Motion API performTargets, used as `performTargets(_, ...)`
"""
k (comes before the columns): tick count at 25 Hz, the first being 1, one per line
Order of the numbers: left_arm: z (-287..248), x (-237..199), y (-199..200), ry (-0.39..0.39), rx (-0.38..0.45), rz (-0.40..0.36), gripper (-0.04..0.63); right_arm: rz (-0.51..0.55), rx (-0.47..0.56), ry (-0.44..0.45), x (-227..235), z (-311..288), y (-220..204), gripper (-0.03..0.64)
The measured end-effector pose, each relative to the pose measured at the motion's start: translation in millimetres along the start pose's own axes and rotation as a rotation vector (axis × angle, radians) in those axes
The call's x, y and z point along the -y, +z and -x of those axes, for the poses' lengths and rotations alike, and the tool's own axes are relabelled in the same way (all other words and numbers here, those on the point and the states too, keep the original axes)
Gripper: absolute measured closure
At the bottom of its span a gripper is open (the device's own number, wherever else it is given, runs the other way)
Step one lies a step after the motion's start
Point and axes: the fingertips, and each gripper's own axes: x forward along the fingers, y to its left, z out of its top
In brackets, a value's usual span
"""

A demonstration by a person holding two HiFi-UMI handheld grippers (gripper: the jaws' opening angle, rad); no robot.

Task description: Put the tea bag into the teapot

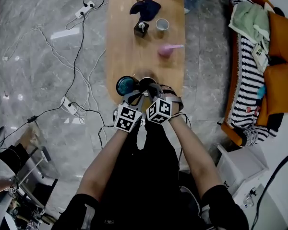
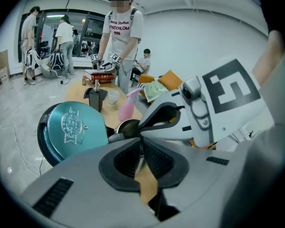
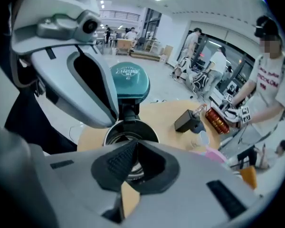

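Two claws meet over the near end of a long light wooden table (image 1: 127, 47). We see the left claw (image 2: 141, 145) clamped shut on a thin tan paper tea bag (image 2: 146, 182), and the right claw (image 3: 131, 145) pinched on what looks like the same tan paper. Just beyond them stands a black round teapot (image 3: 110, 133), its teal lid (image 3: 128, 80) tipped up open.

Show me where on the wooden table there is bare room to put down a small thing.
Free: the left side of the table, between the dark cloth and the teapot lid; also a strip between the pink object and the teapot. Crowded: the far end around the black box and the cup.
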Motion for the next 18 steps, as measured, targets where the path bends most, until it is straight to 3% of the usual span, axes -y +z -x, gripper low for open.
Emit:
performTargets(5,10.9,2.6,15.6,-0.096,0.061,0.086,0.571,-0.338,0.131,0.076,-5.1,31.1,3.3,0.605)
performTargets(7,20.1,9.2,15.8,-0.142,0.074,0.116,0.581,-0.428,0.152,0.106,-13.7,47.5,-1.8,0.607)
performTargets(10,35.6,15.6,14.6,-0.185,0.066,0.127,0.584,-0.462,0.145,0.142,-27.0,70.1,-11.8,0.609)
performTargets(13,55.6,20.1,14.7,-0.173,0.039,0.135,0.584,-0.483,0.159,0.166,-38.6,94.9,-18.6,0.609)
performTargets(18,91.9,51.0,44.1,-0.212,0.12,0.152,0.584,-0.55,0.196,0.167,-47.5,145.3,-24.9,0.609)
